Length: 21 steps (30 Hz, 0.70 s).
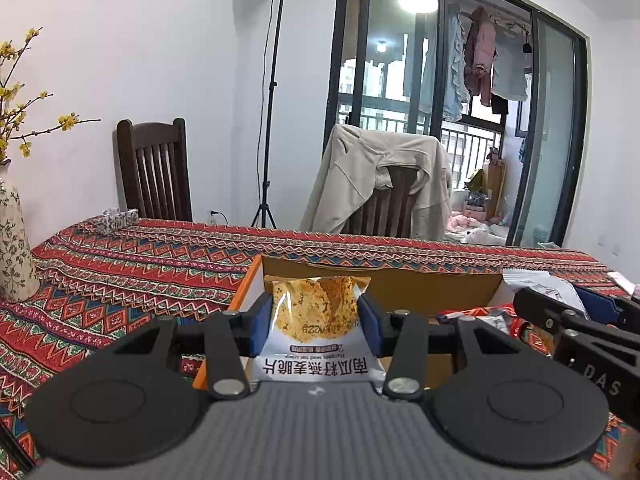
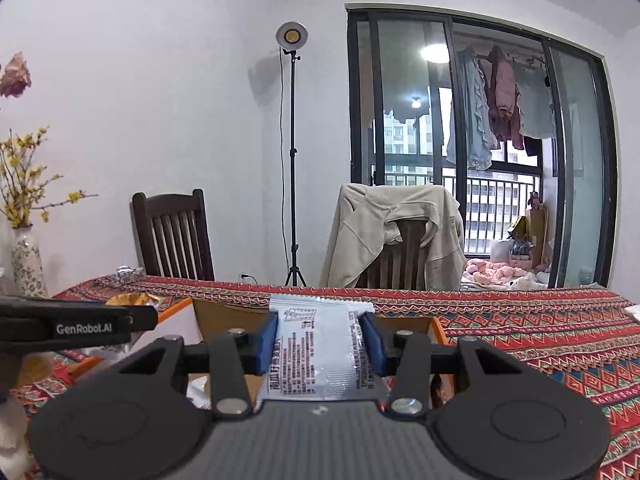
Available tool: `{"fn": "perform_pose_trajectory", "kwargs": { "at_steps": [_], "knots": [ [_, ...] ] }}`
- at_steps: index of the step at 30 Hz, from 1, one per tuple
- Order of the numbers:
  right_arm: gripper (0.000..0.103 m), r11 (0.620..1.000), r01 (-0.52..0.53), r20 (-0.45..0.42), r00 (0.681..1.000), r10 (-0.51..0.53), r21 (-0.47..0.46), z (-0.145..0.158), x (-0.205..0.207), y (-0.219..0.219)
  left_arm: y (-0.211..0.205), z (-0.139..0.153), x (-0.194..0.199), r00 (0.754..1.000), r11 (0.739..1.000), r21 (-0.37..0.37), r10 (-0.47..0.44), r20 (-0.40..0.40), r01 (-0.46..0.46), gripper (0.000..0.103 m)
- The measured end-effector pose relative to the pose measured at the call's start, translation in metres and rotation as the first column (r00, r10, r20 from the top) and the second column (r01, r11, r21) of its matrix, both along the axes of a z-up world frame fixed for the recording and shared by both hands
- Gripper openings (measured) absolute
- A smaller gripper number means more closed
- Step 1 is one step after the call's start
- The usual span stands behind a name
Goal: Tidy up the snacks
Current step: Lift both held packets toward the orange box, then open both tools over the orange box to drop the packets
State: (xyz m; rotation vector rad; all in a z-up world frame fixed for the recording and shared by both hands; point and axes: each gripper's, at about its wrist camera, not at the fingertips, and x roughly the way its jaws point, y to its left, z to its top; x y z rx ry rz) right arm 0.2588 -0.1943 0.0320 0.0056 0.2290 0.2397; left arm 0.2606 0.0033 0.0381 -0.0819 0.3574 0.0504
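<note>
My left gripper [image 1: 316,320] is shut on a white oat crisp packet [image 1: 316,332] with a clear window showing yellow crisps, held above an open cardboard box [image 1: 420,280] with an orange edge. My right gripper [image 2: 320,340] is shut on a second white snack packet [image 2: 320,352], its printed back facing the camera, above the same box [image 2: 224,314]. The right gripper also shows at the right of the left wrist view [image 1: 580,312]. The left gripper shows at the left of the right wrist view [image 2: 80,326]. Red-wrapped snacks [image 1: 480,316] lie inside the box.
The table has a red patterned cloth [image 1: 120,272]. A flowered vase [image 1: 12,248] with yellow branches stands at the left. Two wooden chairs [image 1: 154,172] stand behind the table, one draped with a beige jacket [image 1: 380,176]. A light stand [image 1: 272,100] stands by the wall.
</note>
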Motion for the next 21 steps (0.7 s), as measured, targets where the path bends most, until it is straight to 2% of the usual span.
{"fn": "perform_pose_trajectory", "kwargs": {
  "at_steps": [3,8,13,14,15,16,17,18,21],
  "knots": [
    [0.044,1.000,-0.008,-0.007,1.000,0.008,0.004,-0.009,0.007,-0.001,-0.001,-0.009,0.005,1.000,1.000,0.026,-0.008,0.003,0.008,0.047],
    [0.044,1.000,-0.011,-0.056,0.998,0.012,0.018,-0.016,0.014,-0.002,0.001,-0.019,0.016,0.999,0.999,0.018,-0.026,-0.026,0.027,0.047],
    [0.047,1.000,-0.006,-0.090,0.996,0.006,0.006,-0.022,0.015,-0.002,0.006,-0.022,0.011,1.000,1.000,-0.002,-0.022,-0.005,0.022,0.051],
    [0.051,1.000,-0.005,-0.100,0.995,0.006,0.009,-0.023,0.015,-0.002,0.007,-0.021,0.010,1.000,1.000,-0.010,-0.029,0.004,0.029,0.059],
    [0.064,1.000,-0.007,-0.107,0.994,0.008,0.016,-0.024,0.015,-0.004,0.009,-0.020,0.008,0.999,0.999,-0.022,-0.030,0.017,0.030,0.074],
    [0.073,1.000,-0.005,-0.112,0.994,0.008,0.025,-0.025,0.013,-0.006,0.011,-0.020,0.006,0.999,0.999,-0.028,-0.018,0.035,0.019,0.082],
    [0.092,0.999,0.003,-0.111,0.994,0.001,0.033,-0.026,0.012,-0.008,0.012,-0.019,0.003,0.999,1.000,-0.028,0.002,0.050,0.000,0.100],
    [0.102,0.999,0.011,-0.105,0.994,-0.007,0.037,-0.026,0.010,-0.009,0.013,-0.018,0.000,0.997,0.999,-0.026,0.023,0.070,-0.022,0.103],
    [0.103,0.999,0.031,-0.087,0.996,-0.027,0.041,-0.025,0.008,-0.012,0.013,-0.019,-0.002,0.996,0.999,-0.014,0.037,0.078,-0.036,0.103]
  ]
}}
